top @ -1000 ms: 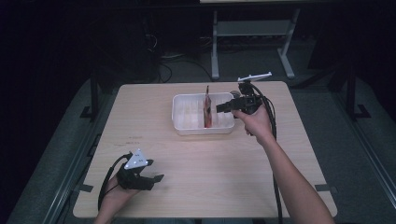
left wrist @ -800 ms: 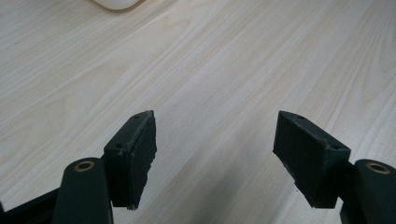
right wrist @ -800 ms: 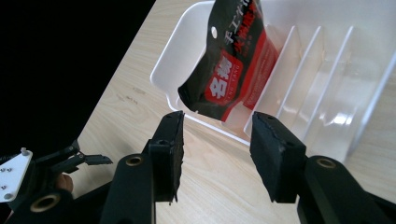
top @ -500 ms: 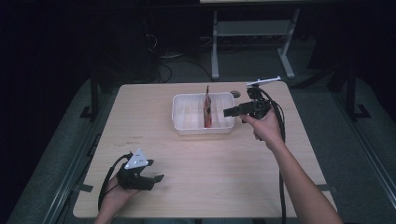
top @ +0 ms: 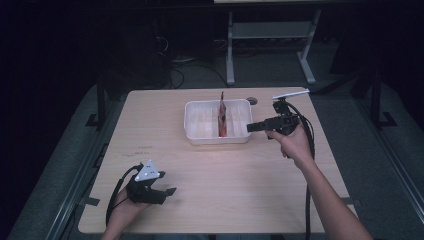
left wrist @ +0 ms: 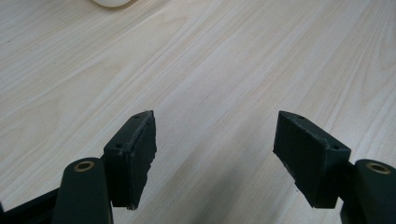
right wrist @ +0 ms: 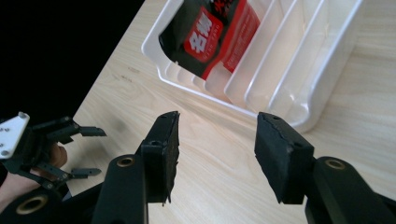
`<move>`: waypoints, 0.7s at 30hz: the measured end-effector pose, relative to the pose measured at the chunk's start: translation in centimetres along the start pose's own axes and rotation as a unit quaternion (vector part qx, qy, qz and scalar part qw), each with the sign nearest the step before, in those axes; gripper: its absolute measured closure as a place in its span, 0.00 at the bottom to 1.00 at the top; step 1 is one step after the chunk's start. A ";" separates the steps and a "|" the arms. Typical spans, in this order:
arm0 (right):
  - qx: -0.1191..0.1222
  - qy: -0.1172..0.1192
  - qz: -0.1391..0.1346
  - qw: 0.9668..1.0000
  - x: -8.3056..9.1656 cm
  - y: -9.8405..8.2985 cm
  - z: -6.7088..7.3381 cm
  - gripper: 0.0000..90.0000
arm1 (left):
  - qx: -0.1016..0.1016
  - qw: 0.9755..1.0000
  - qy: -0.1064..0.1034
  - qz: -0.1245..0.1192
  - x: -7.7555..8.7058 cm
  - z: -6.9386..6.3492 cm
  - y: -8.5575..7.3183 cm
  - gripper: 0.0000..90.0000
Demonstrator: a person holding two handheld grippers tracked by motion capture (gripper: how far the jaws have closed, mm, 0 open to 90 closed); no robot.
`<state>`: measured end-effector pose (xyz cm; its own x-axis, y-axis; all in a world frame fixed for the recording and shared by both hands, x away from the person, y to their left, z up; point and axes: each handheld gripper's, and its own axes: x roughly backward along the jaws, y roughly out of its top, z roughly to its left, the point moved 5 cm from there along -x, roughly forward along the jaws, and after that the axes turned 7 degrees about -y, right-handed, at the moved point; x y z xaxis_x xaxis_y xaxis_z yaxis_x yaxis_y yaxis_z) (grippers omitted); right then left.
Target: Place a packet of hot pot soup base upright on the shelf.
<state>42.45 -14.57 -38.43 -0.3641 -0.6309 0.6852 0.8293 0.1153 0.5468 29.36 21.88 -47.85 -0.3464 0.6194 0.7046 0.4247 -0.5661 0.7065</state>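
While the red-and-black packet [top: 222,116] stands upright in the white tray [top: 197,135], the right gripper [top: 251,127], just right of it, has been opening, empty; the left gripper [top: 169,191] rests open lower left.

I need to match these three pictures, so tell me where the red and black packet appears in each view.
High view: the red and black packet stands on edge in the middle of the white tray, at centre of the table.
Left gripper view: not in it.
Right gripper view: top centre, leaning in the tray's slots.
Shared landmark: the white tray.
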 end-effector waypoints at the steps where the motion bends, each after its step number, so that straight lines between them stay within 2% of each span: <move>1: 0.001 0.001 -0.001 1.000 0.1 -0.2 -0.1 0.54 | 0.000 1.000 0.000 -0.001 0.0 0.0 0.0 0.33; 4: 0.007 -0.008 0.009 1.000 0.2 -0.7 -0.3 0.53 | 0.000 1.000 0.000 0.000 0.0 0.0 0.0 0.33; 21: 0.001 0.009 0.011 1.000 0.6 -3.4 -1.2 0.53 | -0.002 1.000 0.001 0.001 0.0 0.0 0.0 0.33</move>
<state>39.95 -16.29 -40.49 -0.3376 -0.6419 0.6885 0.8363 0.1313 0.5324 29.35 21.84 -47.85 -0.3469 0.6168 0.7065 0.4215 -0.5704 0.7050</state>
